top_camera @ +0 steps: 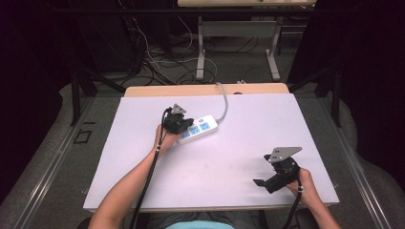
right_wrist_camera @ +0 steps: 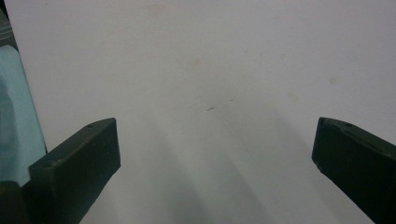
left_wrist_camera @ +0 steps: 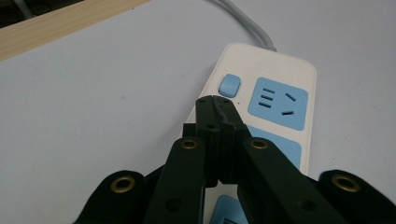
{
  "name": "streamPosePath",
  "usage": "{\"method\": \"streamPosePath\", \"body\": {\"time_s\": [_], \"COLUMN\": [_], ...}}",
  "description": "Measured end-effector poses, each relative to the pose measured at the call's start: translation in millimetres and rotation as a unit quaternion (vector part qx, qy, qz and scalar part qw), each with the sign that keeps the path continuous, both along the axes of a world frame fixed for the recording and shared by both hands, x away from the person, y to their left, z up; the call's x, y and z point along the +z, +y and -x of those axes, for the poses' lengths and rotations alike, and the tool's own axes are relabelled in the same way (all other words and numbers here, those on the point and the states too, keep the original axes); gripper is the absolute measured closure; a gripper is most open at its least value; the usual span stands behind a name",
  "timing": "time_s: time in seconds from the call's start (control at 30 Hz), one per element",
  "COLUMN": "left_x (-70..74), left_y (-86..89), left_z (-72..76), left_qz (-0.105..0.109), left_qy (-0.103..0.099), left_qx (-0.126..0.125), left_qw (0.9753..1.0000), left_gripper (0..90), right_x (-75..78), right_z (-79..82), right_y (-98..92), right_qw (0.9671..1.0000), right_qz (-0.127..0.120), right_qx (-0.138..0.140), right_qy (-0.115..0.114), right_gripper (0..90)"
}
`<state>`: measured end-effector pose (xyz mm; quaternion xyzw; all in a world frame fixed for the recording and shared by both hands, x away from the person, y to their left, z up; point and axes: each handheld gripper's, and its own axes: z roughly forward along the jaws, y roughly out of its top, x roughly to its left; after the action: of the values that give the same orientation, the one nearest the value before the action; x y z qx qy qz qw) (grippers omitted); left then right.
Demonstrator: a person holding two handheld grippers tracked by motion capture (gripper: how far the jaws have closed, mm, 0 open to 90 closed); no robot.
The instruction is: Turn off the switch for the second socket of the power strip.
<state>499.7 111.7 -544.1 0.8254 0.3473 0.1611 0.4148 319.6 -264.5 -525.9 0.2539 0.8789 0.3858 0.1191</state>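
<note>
White table top (top_camera: 248, 157) takes most of the scene, a strip of bare wood (top_camera: 191, 89) along its far edge, dark floor with tangled cables beyond. On the table, a bit left of centre and toward the far half, lies a white power strip (top_camera: 203, 128) with blue socket faces, lying flat and angled, its grey cord (top_camera: 224, 102) curving off the far end toward the wood edge. Person's forearms come in from the near edge. Left hand (top_camera: 162, 140) holds the left gripper (top_camera: 177, 123) right at the near-left end of the power strip; in the left gripper view the left gripper's (left_wrist_camera: 215, 99) black jaws are pressed together, nothing between them, tips hanging over the strip body just short of the small blue switch (left_wrist_camera: 229, 85), with one blue socket face (left_wrist_camera: 279, 102) just right of the tips. Whether the tips touch the strip cannot tell. Right hand (top_camera: 305, 186) holds the right gripper (top_camera: 260, 182) well apart from the strip, near the near-right corner of the table, grey three-cornered plate on top. In the right gripper view the right gripper (right_wrist_camera: 215, 154) has jaws spread wide, nothing between them, bare white table surface ahead; a patch of pale blue cloth (right_wrist_camera: 14, 126) at the left edge of that view.
</note>
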Motion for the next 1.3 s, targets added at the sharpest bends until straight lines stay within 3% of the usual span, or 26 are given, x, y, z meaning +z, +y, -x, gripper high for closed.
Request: {"method": "streamPosePath", "body": {"time_s": [0.87,1.03,1.13,1.3], "left_x": [1.6,5.4,7.3,12.9], "left_y": [-0.3,0.3,-0.2,-0.3], "left_z": [1.1,1.9,2.7,3.9], "left_qz": [0.000,0.002,0.010,0.003], "left_qy": [-0.001,-0.004,-0.004,-0.005], "left_qx": [0.002,0.004,0.010,0.010], "left_qw": [1.0000,1.0000,0.9999,0.9999], "left_gripper": [89.4,82.4,69.2,58.0], "right_x": [1.0,0.8,0.8,1.2], "right_z": [0.6,0.4,0.9,0.6], "right_y": [-0.3,-0.1,0.1,-0.5], "right_qw": [1.0000,1.0000,1.0000,1.0000], "right_qz": [0.003,0.003,0.002,0.003], "right_qx": [0.002,0.001,0.000,0.002], "right_qy": [0.003,0.002,0.002,0.004], "right_gripper": [0.7,0.7,0.7,0.7]}}
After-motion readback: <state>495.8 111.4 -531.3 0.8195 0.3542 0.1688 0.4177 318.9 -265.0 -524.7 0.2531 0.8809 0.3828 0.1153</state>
